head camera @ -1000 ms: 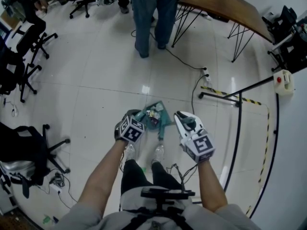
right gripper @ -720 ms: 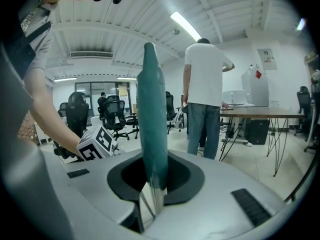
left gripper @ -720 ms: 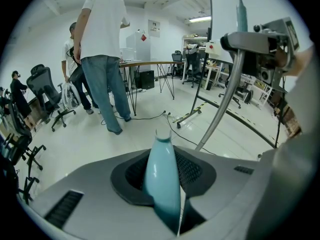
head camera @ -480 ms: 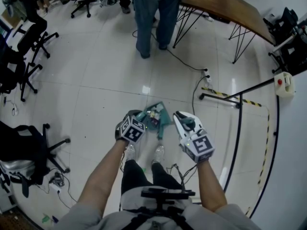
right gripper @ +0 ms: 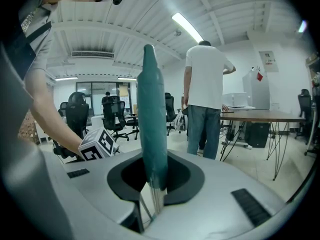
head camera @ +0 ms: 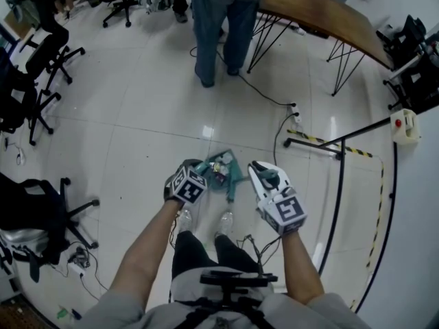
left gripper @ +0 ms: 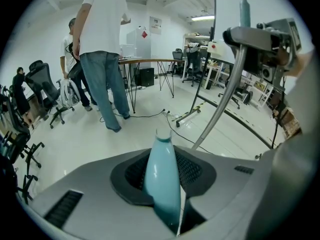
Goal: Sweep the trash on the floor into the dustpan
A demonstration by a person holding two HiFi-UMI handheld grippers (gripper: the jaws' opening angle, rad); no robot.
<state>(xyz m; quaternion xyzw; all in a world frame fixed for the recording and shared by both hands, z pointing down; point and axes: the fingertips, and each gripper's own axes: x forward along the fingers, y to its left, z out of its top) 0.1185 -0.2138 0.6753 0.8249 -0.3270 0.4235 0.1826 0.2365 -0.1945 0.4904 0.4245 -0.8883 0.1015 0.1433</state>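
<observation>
On the white floor tiles between my grippers lies the teal dustpan (head camera: 223, 168), with small bits of trash (head camera: 218, 163) in it. My left gripper (head camera: 193, 166) is at the pan's left side and is shut on a pale blue handle (left gripper: 161, 176), which stands up between the jaws in the left gripper view. My right gripper (head camera: 265, 173) is to the pan's right, shut on a dark teal handle (right gripper: 151, 129) with a metal shaft (left gripper: 220, 106) below it. I cannot tell which handle belongs to the broom.
A person in jeans (head camera: 217, 26) stands ahead beside a wooden table (head camera: 322, 9). A cable and power strip (head camera: 295, 110) lie on the floor. A black frame with striped tape (head camera: 329, 142) is at the right, office chairs (head camera: 41, 60) at the left.
</observation>
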